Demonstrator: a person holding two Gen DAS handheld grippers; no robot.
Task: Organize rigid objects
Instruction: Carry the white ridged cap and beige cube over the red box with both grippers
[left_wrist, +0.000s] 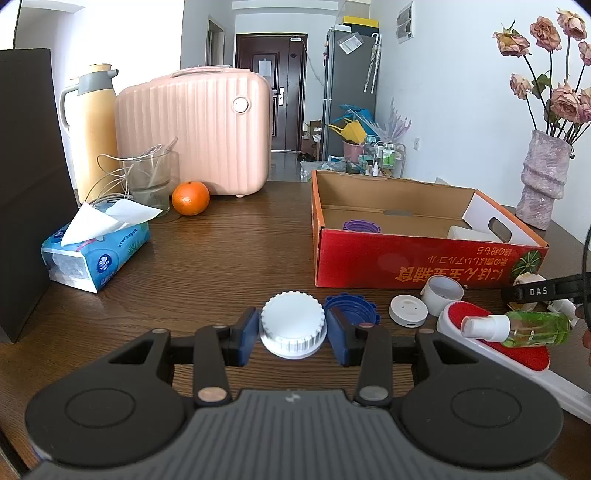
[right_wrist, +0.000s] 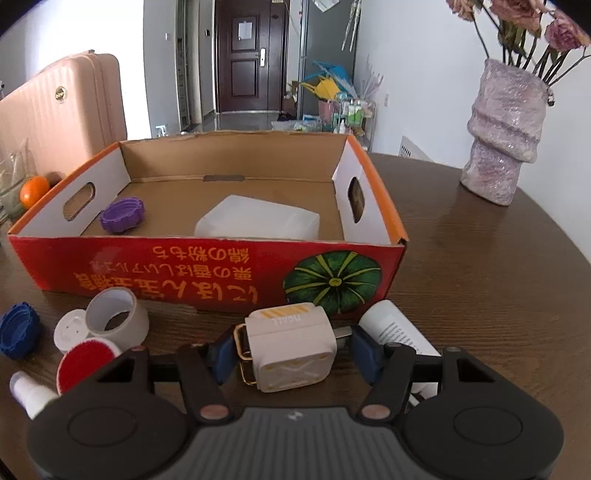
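The white ridged cap (left_wrist: 293, 334) sits between the blue pads of the left gripper (left_wrist: 293, 338), both pads pressing its knurled rim: a clenched grasp. The cap appears to rest on or just above the wooden table (left_wrist: 229, 258).

The white plug adapter (right_wrist: 291, 345) lies between the jaws of the right gripper (right_wrist: 293, 356). The left pad is at its gold-pinned side; a gap shows at the right pad, so this grasp is not yet closed.

Ahead of both tools stands the red cardboard box (right_wrist: 207, 273), already holding a purple cap (right_wrist: 122, 215) and a translucent white container (right_wrist: 258, 221). Between the tools lie a blue cap (left_wrist: 351, 308), a round white lid (left_wrist: 408, 312), a white ring (right_wrist: 116, 314), a red-faced brush (left_wrist: 498, 341) and a green spray bottle (left_wrist: 524, 328).

Procedure, as judged:
1. Centre the adapter between the pads before closing, clear of the pins.
2. Lift each item above the box's near wall.
3. Release over bare floor, away from the container.
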